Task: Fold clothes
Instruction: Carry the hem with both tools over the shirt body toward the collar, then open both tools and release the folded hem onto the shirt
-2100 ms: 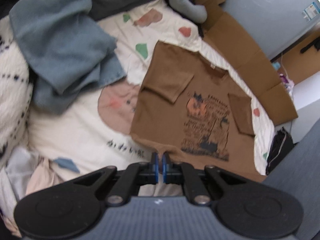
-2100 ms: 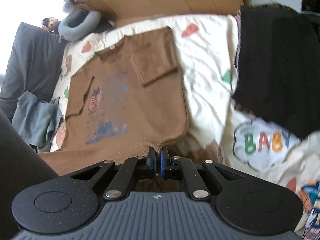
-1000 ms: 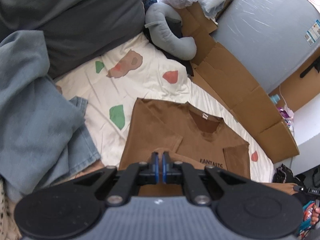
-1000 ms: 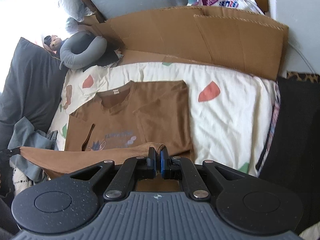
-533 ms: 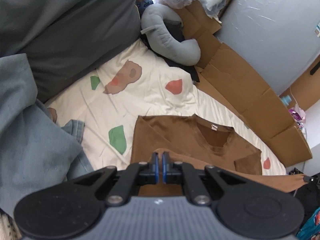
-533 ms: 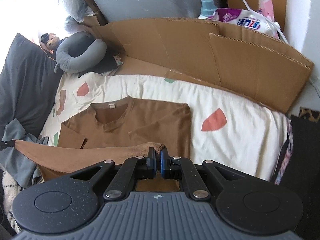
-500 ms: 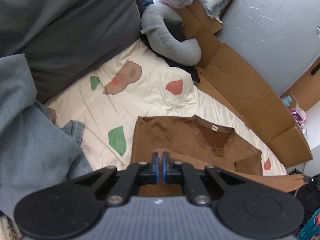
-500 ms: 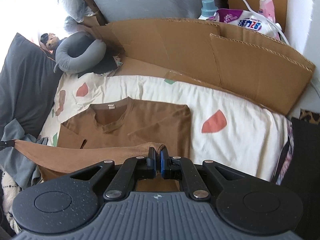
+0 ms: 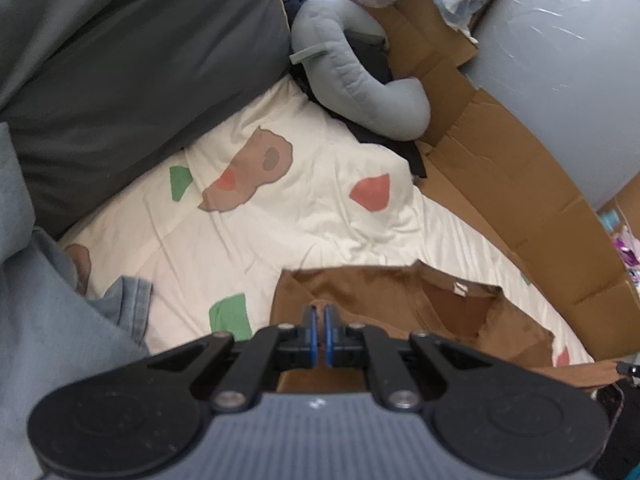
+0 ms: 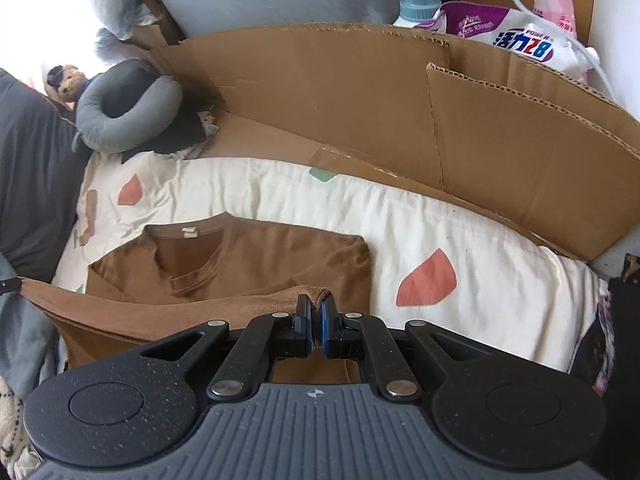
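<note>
While the shirt (image 10: 256, 264) lies on the bed (image 10: 480, 280) near the cardboard (image 10: 360, 92) edge, sleeves turned in, both grippers (image 9: 319, 330) (image 10: 316, 326) have jaws pinched on its hem, carried over toward the collar, so the lengthwise fold seems half done, laying down left.

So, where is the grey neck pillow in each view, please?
Left wrist: neck pillow at top centre, beside the dark cushion, above the brown shirt.
Right wrist: neck pillow at upper left, against the cardboard.
Shared landmark: the shirt's collar tag.
</note>
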A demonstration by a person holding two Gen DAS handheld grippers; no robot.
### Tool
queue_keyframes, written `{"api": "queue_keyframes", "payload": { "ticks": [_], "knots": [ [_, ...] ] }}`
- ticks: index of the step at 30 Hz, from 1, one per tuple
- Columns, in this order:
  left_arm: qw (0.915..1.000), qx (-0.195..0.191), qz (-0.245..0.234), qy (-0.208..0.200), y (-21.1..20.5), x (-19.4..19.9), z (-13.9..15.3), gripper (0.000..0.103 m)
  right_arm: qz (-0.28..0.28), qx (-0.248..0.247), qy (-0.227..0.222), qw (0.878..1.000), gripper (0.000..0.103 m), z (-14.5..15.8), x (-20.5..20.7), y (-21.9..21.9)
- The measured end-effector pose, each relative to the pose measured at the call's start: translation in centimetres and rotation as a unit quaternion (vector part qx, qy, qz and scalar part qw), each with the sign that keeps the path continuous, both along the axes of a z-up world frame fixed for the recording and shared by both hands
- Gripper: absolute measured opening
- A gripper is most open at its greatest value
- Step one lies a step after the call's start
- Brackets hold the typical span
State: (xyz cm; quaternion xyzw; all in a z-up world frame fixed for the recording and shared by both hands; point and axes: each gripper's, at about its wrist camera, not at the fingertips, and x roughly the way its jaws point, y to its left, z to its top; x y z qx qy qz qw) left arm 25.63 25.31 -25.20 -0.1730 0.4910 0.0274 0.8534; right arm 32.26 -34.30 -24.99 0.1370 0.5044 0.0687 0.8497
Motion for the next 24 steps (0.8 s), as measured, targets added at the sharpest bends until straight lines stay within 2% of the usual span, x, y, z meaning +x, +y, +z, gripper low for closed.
{"api": "queue_keyframes", "payload": {
  "ticks": [14,24],
  "knots": [
    [0.9990,0.022,0.037,0.009,-0.1,6.4,-2.8,0.004,-0.018,-0.030,0.016,0.999,0.002,-3.8,6.9,1.5],
    [0.9969,0.040,0.059,0.031,-0.8,10.6,-7.3,0.004,-0.038,-0.052,0.041,0.997,0.002,-8.4,11.3,2.0]
  ]
}}
